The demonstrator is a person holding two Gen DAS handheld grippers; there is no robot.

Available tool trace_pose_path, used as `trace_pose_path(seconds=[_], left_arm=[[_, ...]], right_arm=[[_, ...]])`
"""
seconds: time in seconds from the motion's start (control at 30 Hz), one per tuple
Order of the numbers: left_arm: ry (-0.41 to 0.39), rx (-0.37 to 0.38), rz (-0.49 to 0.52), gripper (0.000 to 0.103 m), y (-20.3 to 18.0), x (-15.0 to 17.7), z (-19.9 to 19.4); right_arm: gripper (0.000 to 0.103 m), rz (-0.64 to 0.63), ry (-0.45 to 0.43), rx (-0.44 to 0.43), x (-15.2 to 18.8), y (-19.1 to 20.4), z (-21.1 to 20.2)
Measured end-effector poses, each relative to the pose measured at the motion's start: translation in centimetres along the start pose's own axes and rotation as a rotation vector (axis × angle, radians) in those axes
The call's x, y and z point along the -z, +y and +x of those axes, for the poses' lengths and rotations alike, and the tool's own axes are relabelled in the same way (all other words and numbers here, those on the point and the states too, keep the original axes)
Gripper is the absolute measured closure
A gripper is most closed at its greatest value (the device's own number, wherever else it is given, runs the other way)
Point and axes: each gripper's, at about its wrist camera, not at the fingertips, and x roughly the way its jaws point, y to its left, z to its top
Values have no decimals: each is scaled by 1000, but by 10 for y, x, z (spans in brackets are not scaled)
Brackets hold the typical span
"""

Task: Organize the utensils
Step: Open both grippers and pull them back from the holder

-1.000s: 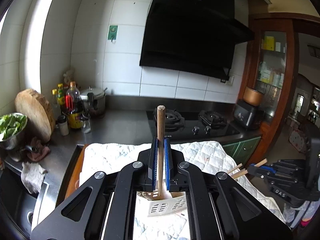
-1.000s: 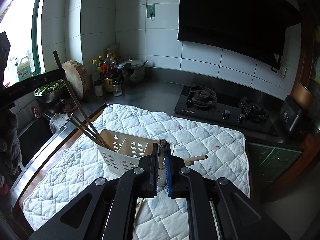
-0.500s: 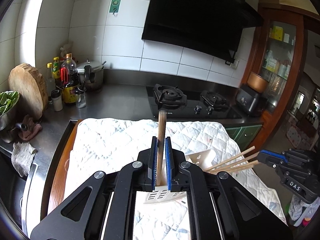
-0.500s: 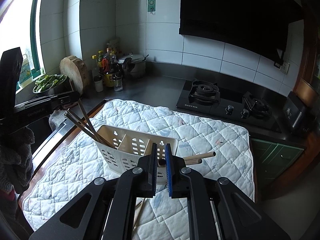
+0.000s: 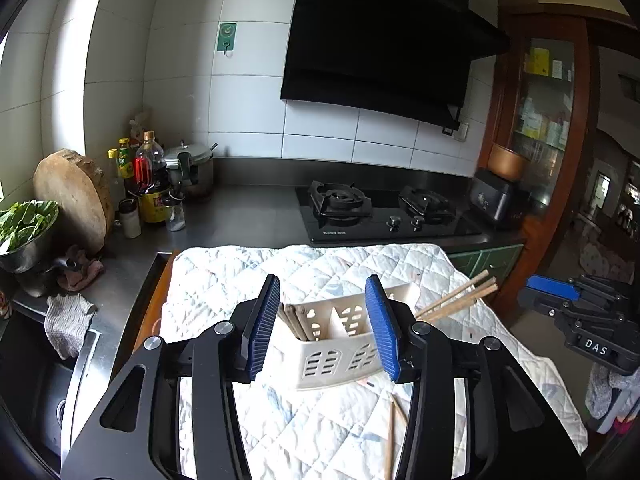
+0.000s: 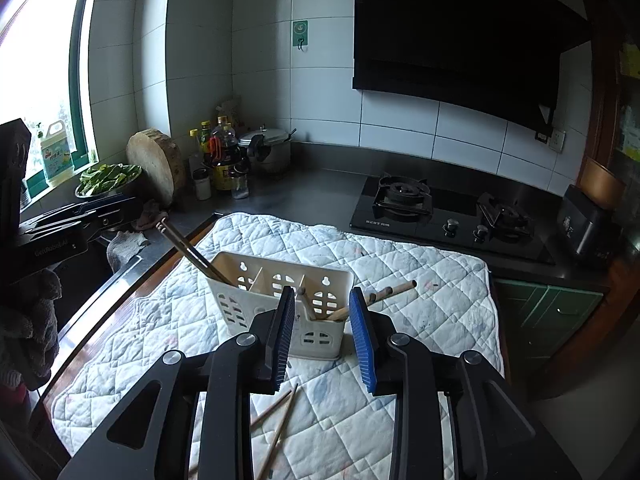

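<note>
Left gripper (image 5: 326, 326) hovered with fingers spread above white utensil holder (image 5: 340, 338), right gripper (image 6: 322, 332) likewise spread, empty, quilted mat (image 6: 420, 312) on steel kitchen counter (image 6: 304, 196).

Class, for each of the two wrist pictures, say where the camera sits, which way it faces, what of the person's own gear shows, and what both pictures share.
Left wrist view: sits on the left gripper, looks over the white utensil holder toward the stove; its open blue fingers show, and the right gripper at the right edge.
Right wrist view: sits on the right gripper, faces the same holder, with the window at far left; its open fingers show.
Shared: holder, quilted mat, stove, chopsticks.
</note>
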Motion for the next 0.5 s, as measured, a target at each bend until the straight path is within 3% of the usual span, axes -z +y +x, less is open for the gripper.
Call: trace_pose_path(seconds=[0.07,0.5], left_arm=[[7,-2,-2,48,0,11,-9],[92,2,5,48,2,104,-31]], right_arm=[[73,-5,-6,-3,12,4,-9],[72,39,29,-40,119,35,-26]])
